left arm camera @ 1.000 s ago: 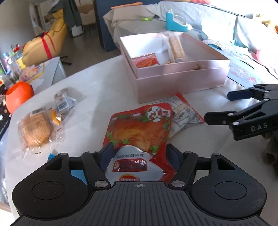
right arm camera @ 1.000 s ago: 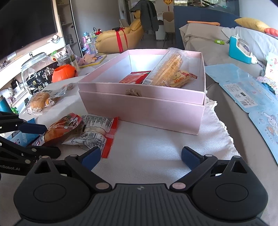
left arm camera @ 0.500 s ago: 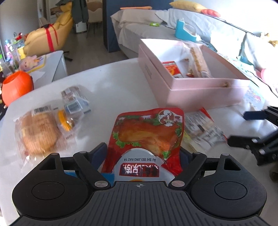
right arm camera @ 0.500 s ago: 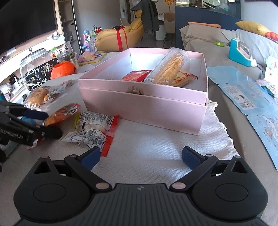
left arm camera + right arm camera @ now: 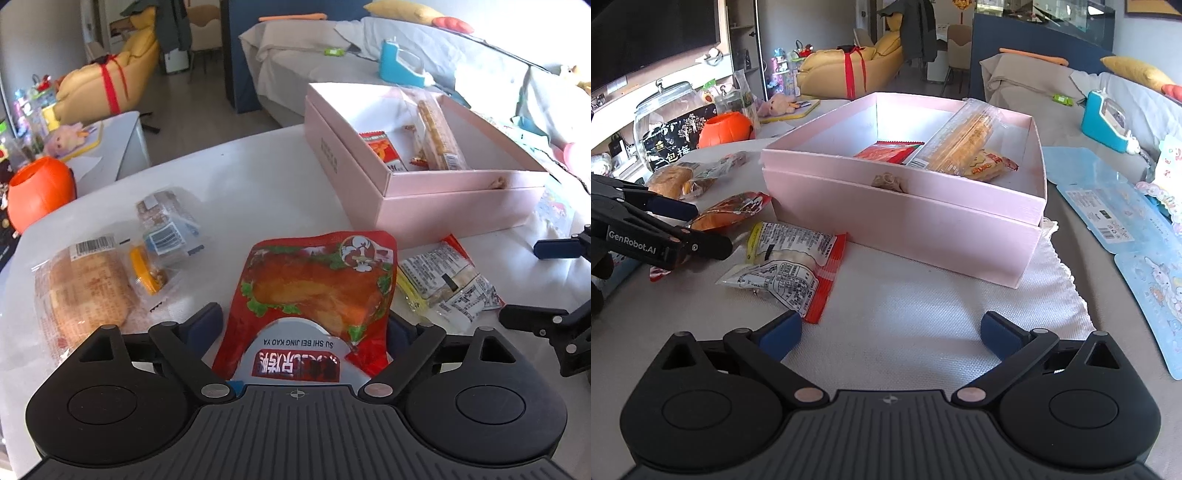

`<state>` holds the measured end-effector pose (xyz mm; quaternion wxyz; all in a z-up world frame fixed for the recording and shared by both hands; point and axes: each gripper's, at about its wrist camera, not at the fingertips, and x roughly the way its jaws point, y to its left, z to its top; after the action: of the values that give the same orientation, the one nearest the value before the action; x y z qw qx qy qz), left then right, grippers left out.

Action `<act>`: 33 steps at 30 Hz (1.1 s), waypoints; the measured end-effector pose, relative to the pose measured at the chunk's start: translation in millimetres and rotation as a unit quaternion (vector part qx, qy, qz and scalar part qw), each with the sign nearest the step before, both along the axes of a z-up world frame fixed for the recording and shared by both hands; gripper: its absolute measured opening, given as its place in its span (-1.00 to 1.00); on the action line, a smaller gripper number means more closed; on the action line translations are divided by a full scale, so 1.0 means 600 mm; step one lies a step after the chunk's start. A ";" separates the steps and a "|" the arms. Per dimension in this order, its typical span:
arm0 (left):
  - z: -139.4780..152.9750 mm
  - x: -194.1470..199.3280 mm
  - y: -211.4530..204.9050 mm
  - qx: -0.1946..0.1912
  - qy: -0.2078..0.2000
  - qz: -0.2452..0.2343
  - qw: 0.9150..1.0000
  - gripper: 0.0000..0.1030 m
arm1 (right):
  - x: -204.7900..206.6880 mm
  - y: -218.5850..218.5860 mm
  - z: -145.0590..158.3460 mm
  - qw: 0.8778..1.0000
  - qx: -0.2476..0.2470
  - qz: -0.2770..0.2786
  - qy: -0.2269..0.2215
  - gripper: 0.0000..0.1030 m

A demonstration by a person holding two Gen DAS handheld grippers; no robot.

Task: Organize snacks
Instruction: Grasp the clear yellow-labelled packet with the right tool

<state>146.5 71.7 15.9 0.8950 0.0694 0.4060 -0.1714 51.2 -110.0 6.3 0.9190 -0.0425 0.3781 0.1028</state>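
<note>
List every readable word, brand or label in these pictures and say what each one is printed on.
"SU SHI BEI JING KAO YA": upside down on the red roast duck pouch between the opening jaws of the left gripper.
"GenRobot.AI": on the left gripper's arm, seen from the right wrist view.
"一包梅": on the black bag in the glass jar.
Too small or blurred: the print on the white snack packets, the barcode label on the bread bag, and the blue cards.

Bright daylight from ahead and right of both grippers. Overexposed sofa [image 5: 491, 70] and pink box [image 5: 436, 206] interior, detail washed out. Soft shadows beneath snack packets. Sharp centre focus; strong fisheye bending and dark vignetted corners.
</note>
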 end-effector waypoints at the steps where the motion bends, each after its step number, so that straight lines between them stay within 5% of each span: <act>1: 0.000 0.000 0.000 0.000 0.000 0.000 1.000 0.79 | 0.001 0.000 0.000 1.000 -0.001 0.002 0.001 1.00; 11: 0.008 -0.075 -0.037 0.010 0.003 0.005 1.000 0.67 | -0.001 -0.011 0.008 0.999 0.009 0.031 0.018 0.99; 22: 0.011 -0.159 -0.001 -0.040 0.000 0.073 0.997 0.67 | 0.064 0.028 0.049 0.993 0.086 0.057 0.056 0.97; 26: 0.012 -0.162 0.001 -0.043 -0.001 0.071 0.997 0.67 | 0.099 0.073 0.036 0.993 0.076 0.054 0.067 0.81; 29: 0.010 -0.163 0.004 -0.048 -0.004 0.071 0.996 0.67 | 0.100 0.091 0.027 0.996 0.043 0.049 0.068 0.44; 33: 0.006 -0.169 0.002 -0.045 -0.016 0.069 0.996 0.68 | 0.075 0.072 0.032 0.997 0.017 0.032 0.068 0.40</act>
<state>45.0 73.0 19.5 0.9132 0.0039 0.3876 -0.1260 96.0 -67.0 25.3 0.8881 -0.0321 0.4362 0.1413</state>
